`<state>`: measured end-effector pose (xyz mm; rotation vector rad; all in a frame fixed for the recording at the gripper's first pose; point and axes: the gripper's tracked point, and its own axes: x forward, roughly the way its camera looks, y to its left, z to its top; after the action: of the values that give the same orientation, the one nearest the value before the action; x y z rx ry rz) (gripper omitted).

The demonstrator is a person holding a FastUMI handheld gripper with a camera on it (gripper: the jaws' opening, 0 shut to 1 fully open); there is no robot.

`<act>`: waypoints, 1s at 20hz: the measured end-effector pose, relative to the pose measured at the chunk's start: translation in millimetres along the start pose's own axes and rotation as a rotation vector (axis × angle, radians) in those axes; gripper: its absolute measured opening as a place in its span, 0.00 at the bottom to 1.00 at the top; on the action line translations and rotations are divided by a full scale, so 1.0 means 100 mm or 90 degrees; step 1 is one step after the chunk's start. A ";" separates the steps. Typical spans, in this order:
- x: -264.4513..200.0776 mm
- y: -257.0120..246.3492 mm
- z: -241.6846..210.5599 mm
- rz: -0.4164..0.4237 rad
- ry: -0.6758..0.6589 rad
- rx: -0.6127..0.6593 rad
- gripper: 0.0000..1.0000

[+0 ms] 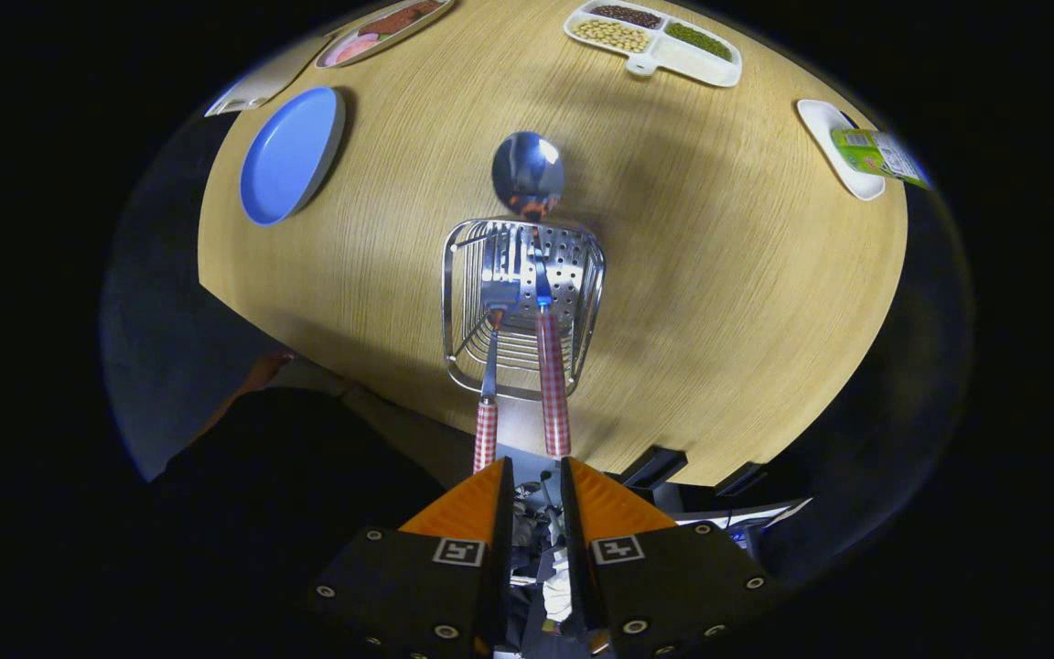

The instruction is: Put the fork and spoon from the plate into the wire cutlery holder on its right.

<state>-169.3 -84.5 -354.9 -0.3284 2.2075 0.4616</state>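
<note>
Fork [491, 366] and spoon [541, 302] both stand in the wire holder [521, 307] just ahead of my claw [536, 476], whose fingers are parted slightly, grasping nothing; blue plate [290, 156] sits well apart.

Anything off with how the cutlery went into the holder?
Mostly fine: the fork and spoon both stand in the wire holder. Oddly, the spoon sits handle-down, its bowl poking above the far rim. The tongs hang open just short of both handles.
</note>
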 end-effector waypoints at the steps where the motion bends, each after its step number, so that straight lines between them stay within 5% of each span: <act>1: 0.01 -0.02 0.01 -0.005 -0.007 0.005 0.28; 8: -0.19 0.03 0.10 0.030 -0.129 0.058 0.30; 11: -0.32 0.03 0.22 0.037 -0.221 0.097 0.39; 15: -0.58 0.04 0.34 0.060 -0.346 0.156 0.71; 20: -0.97 -0.06 0.37 0.027 -0.489 0.198 0.83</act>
<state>-81.8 -66.2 -302.2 0.0670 1.4990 0.2049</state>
